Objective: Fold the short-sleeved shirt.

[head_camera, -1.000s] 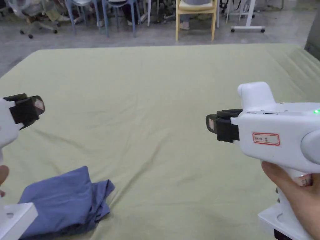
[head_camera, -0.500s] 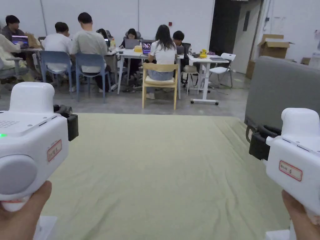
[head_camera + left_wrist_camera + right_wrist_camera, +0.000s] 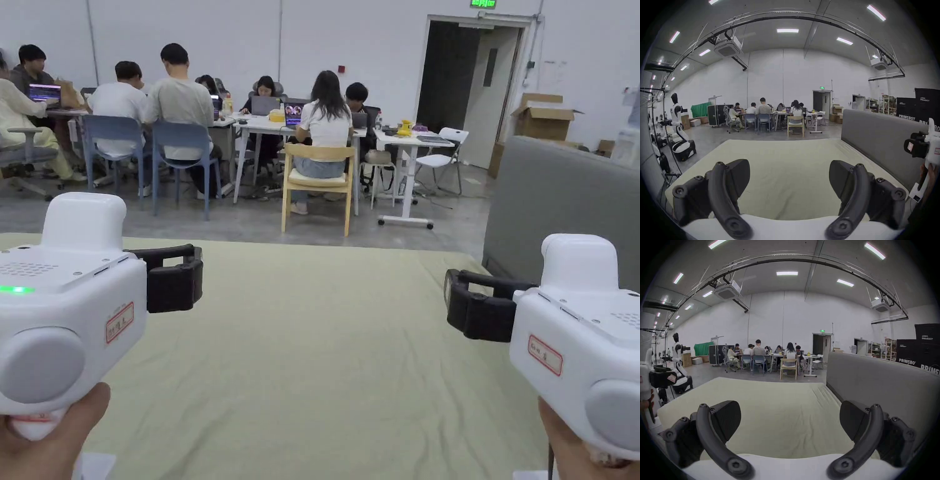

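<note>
Holding both tools up with jaws spread and empty, left tool [image 3: 187,284] and right tool [image 3: 459,303] over the bed [image 3: 325,350]; folding looks unstarted.

All views forward, across bed [image 3: 325,350]

right gripper [image 3: 790,420]: jaws wide apart, nothing between
bed sheet [image 3: 778,402]: pale green, lightly creased
headboard [image 3: 875,386]: grey, right side

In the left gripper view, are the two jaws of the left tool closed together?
No, the left tool has its two jaws standing far apart, with the bare green sheet visible in the wide gap between them.
</note>
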A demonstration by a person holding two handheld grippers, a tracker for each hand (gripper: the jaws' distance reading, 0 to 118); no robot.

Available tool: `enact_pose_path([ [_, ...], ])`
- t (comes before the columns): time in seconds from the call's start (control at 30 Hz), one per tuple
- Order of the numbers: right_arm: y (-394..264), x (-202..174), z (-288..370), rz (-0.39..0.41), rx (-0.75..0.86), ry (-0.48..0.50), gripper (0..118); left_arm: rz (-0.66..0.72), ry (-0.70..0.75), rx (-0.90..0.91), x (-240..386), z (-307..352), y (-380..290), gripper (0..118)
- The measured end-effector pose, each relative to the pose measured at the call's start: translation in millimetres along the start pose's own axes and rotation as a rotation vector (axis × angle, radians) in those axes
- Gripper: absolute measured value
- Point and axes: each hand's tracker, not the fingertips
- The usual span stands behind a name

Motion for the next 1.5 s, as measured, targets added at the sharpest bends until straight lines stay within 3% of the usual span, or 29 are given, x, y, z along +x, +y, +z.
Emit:
enact_pose_path([
  [0.27, -1, -7, 0, 0.049, -0.002, -0.047, 118, 0.009, 0.010, 0.015, -8, 8, -7, 106],
  [1.2, -10, -20, -12, 0.013, -0.019, 0.023, 118, 0.061, 0.033, 0.054, -17, 10, -9, 107],
  [1.5, -14, -26, -18, 0.050, -0.047, -0.009, 118, 0.053, 0.023, 0.041, -12, 5, -11, 107],
])
